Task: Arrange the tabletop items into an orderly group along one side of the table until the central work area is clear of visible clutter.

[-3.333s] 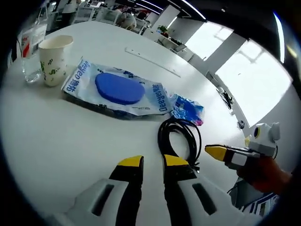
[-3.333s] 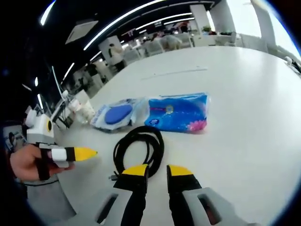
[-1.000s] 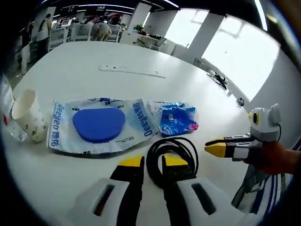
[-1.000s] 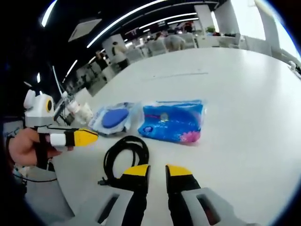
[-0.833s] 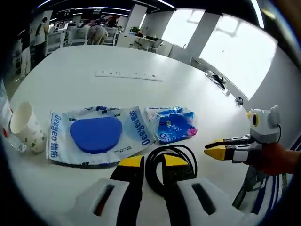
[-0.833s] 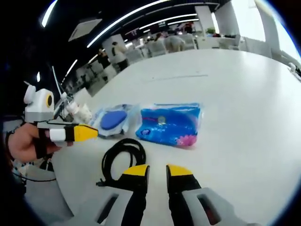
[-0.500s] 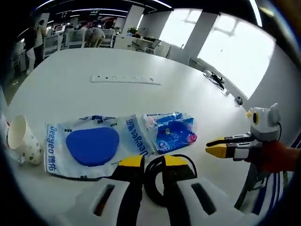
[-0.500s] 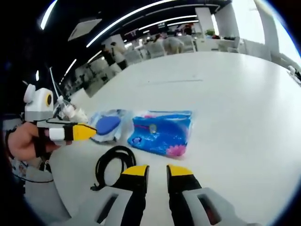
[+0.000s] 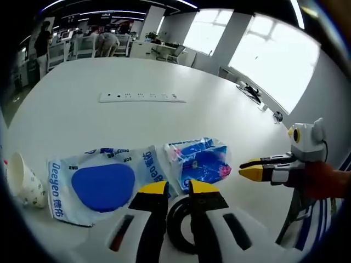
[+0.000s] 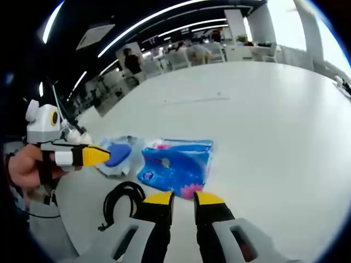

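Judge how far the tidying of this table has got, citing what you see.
Done: little; the paper cup, white pouch, blue pack and black cable lie loosely together near the table edge. In hand: nothing; left gripper and right gripper hover empty. Left: lining them up.

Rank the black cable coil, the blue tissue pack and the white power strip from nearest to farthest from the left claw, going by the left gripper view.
1. Black cable coil: lying right at the left claw, between and under its tips.
2. Blue tissue pack: just beyond the tips, slightly right.
3. White power strip: far across the table, upper left of centre.
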The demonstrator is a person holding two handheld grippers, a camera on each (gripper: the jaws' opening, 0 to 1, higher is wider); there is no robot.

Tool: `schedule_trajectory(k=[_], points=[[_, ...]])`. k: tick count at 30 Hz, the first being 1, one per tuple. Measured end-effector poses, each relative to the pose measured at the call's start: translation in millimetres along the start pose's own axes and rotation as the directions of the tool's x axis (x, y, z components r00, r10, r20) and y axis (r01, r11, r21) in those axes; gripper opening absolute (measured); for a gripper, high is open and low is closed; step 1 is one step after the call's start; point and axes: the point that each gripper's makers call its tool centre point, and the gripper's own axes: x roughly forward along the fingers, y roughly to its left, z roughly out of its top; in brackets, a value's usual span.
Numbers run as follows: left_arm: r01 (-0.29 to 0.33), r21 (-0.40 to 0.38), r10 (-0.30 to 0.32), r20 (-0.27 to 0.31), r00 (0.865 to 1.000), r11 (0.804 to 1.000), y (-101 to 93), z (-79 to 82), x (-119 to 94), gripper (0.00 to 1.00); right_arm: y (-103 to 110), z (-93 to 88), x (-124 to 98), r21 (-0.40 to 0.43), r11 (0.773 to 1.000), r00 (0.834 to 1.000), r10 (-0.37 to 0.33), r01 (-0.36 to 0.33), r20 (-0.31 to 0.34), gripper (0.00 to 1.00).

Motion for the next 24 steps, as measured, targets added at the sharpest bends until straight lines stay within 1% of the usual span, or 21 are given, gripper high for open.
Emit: schedule_trajectory(k=[3, 8, 15, 20, 24], points=[[0.000, 0.001, 0.000, 0.002, 1.000, 1.000, 1.2, 5.3, 4, 0.11, -5, 5.0, 3, 0.003, 1.000, 1.000, -0.006, 0.006, 0.002, 0.12], [-0.005, -0.001, 0.005, -0.001, 1.000, 1.000, 4.7, 8.6, 12, 0.11, -10, 11.1, 8, 0.003, 1.000, 1.000, -0.011, 0.011, 0.003, 0.12], [0.006, 0.014, -0.006, -0.004, 1.000, 1.000, 0.5, 12.6, 22, 0.12, -16, 17.5, 16, 0.001, 1.000, 1.000, -0.025, 0.025, -0.004, 0.12], [0.013, 0.018, -0.012, -0.012, 1.000, 1.000, -1.6, 11.9, 30, 0.11, -18, 20.6, 22, 0.001, 1.000, 1.000, -0.029, 0.029, -0.011, 0.12], [0.017, 0.044, -0.015, -0.032, 0.999, 0.999, -5.1, 8.2, 38, 0.11, -22, 22.0, 26, 0.004, 0.999, 0.999, -0.041, 0.041, -0.016, 0.11]])
